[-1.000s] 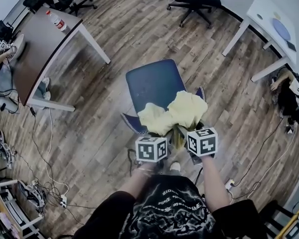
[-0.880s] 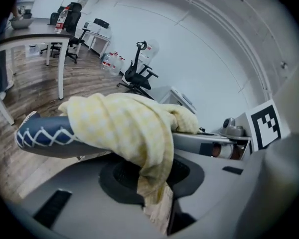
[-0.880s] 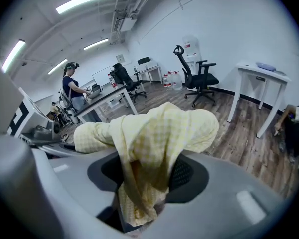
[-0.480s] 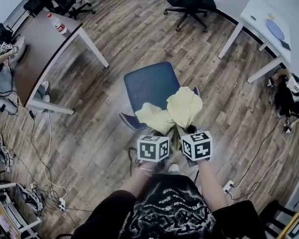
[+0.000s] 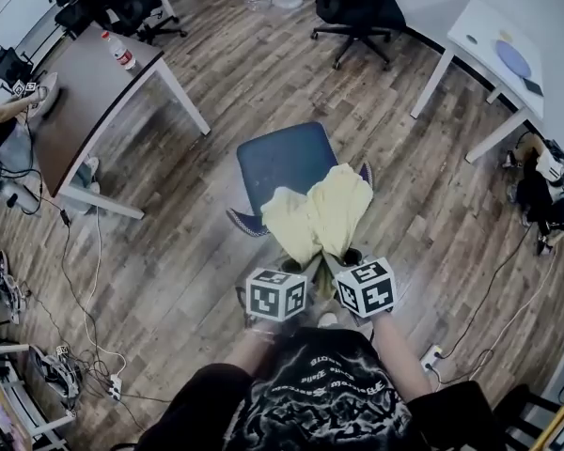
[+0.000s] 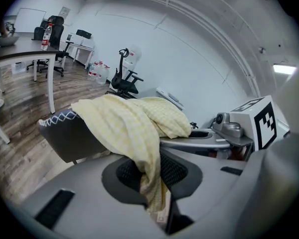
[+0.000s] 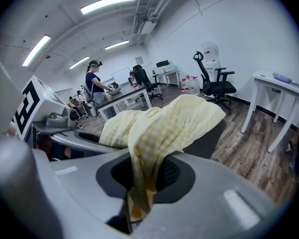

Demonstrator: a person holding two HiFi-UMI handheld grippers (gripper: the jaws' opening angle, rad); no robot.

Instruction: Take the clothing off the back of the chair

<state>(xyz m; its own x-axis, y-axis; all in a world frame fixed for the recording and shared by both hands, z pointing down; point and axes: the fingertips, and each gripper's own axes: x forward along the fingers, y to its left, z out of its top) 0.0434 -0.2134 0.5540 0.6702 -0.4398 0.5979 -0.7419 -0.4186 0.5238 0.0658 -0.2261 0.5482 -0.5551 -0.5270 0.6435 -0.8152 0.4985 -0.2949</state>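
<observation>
left gripper, right gripper: jaws just closed, each pinching yellow garment draped over chair back. desk 10 o'clock, white table 2 o'clock, both well apart.

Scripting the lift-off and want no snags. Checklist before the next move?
1. Left gripper jaws, just closing, pinch the yellow garment: ok.
2. Right gripper jaws, just closing, pinch the same garment: ok.
3. Garment off the chair back: not ok, it drapes over it.
4. Garment free of snags on the chair's hidden side: cannot tell.
5. Person at the far desk stands clear: ok.
</observation>
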